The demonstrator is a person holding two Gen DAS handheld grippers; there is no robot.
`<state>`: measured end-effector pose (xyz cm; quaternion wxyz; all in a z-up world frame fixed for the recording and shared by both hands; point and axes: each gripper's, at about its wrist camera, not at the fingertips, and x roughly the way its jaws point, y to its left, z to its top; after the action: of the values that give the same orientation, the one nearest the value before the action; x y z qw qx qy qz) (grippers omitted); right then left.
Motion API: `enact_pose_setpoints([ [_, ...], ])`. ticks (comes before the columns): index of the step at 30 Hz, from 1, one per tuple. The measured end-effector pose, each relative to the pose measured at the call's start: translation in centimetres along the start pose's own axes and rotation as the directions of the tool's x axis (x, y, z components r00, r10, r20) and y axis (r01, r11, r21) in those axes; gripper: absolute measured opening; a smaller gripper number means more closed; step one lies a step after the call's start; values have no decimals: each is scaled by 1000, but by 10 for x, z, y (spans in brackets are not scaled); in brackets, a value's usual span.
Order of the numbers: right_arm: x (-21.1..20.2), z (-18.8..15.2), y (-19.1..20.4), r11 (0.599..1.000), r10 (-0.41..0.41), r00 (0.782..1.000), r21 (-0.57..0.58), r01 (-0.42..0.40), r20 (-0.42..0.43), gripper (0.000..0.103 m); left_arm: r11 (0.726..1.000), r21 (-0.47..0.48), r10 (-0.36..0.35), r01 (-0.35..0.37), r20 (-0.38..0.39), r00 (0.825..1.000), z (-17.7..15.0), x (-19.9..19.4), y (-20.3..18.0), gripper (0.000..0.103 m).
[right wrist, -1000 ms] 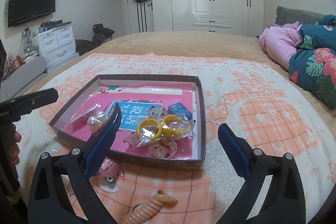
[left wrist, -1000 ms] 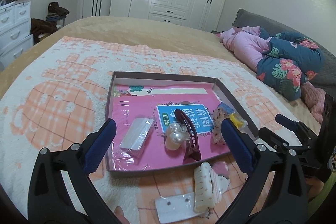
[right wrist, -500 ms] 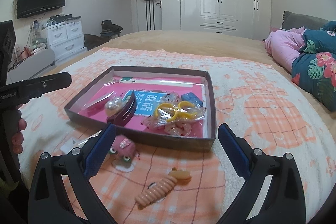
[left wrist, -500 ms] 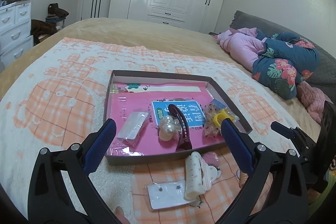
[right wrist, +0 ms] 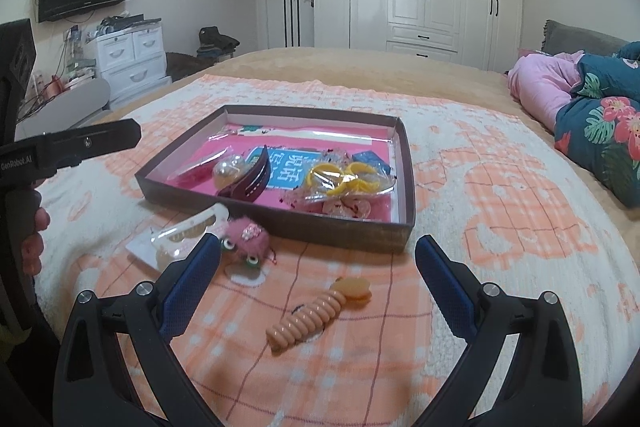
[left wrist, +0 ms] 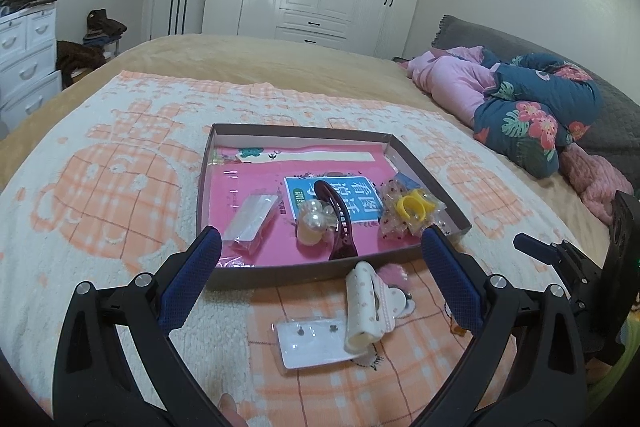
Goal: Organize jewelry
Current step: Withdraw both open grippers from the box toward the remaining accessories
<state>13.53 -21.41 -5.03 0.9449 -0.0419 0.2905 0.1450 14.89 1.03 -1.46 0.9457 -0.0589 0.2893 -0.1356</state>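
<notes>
Both claws, left (left wrist: 320, 259) and right (right wrist: 318, 259), gape empty over the fleecy blanket (left wrist: 100, 187). Nearest lie a ribbed peach clip (right wrist: 310, 317), a fuzzy pink clip (right wrist: 248, 241) and a white card (left wrist: 310, 345), perhaps earrings. Beyond, the shallow tray (right wrist: 340, 233) holds crinkly bagged trinkets.

Our left gripper (left wrist: 318, 251) with jaws spread wide, nothing between them, our right gripper (right wrist: 318, 257) likewise wide apart and empty, both held level, pointing forward.
</notes>
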Motion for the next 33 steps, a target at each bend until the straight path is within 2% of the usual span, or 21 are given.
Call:
enact_pose_setpoints([
  [17,-7,-22,6,1000,-20,998,-12,20,-51,95,999,43,-7,8,-43,999,-16,-1,-8,91],
  [25,7,-29,3,999,-51,995,-15,50,-88,95,997,78,-9,17,-97,995,-27,11,-14,91],
  [33,22,-33,1,999,-40,990,2,41,-135,95,995,96,-23,39,-166,986,-38,28,-16,91],
])
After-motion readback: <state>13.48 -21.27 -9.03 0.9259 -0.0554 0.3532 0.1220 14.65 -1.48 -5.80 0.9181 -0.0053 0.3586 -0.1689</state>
